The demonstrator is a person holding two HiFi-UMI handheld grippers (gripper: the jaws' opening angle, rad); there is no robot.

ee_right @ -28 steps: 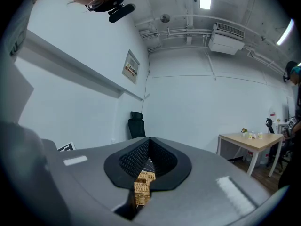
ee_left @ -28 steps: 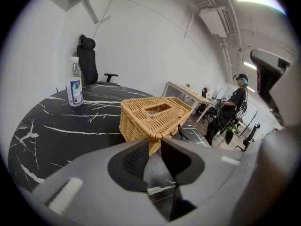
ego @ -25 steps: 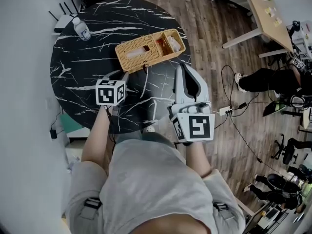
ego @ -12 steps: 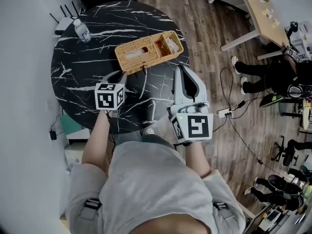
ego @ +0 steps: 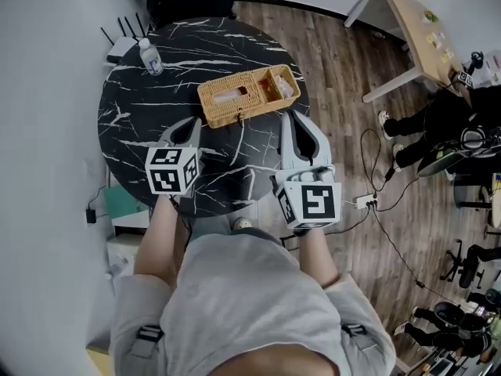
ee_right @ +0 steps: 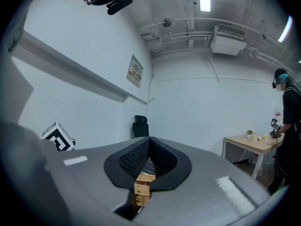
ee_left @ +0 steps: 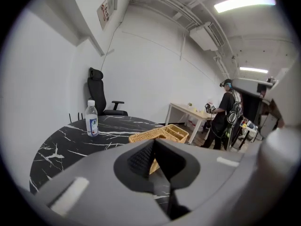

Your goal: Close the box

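Two claws: the left claw (ee_left: 154, 144), jaws just closed on nothing, and the right claw (ee_right: 149, 142), pressed together and empty, hover near one wicker box (ego: 247, 95) on the round worktop (ego: 133, 124). Its right end looks open; best steady the box, then press gently. One bottle (ego: 149, 56) stands well apart.

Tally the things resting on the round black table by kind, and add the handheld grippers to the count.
Wicker box: 1
Plastic bottle: 1
Grippers: 2, the left gripper and the right gripper
Total: 4
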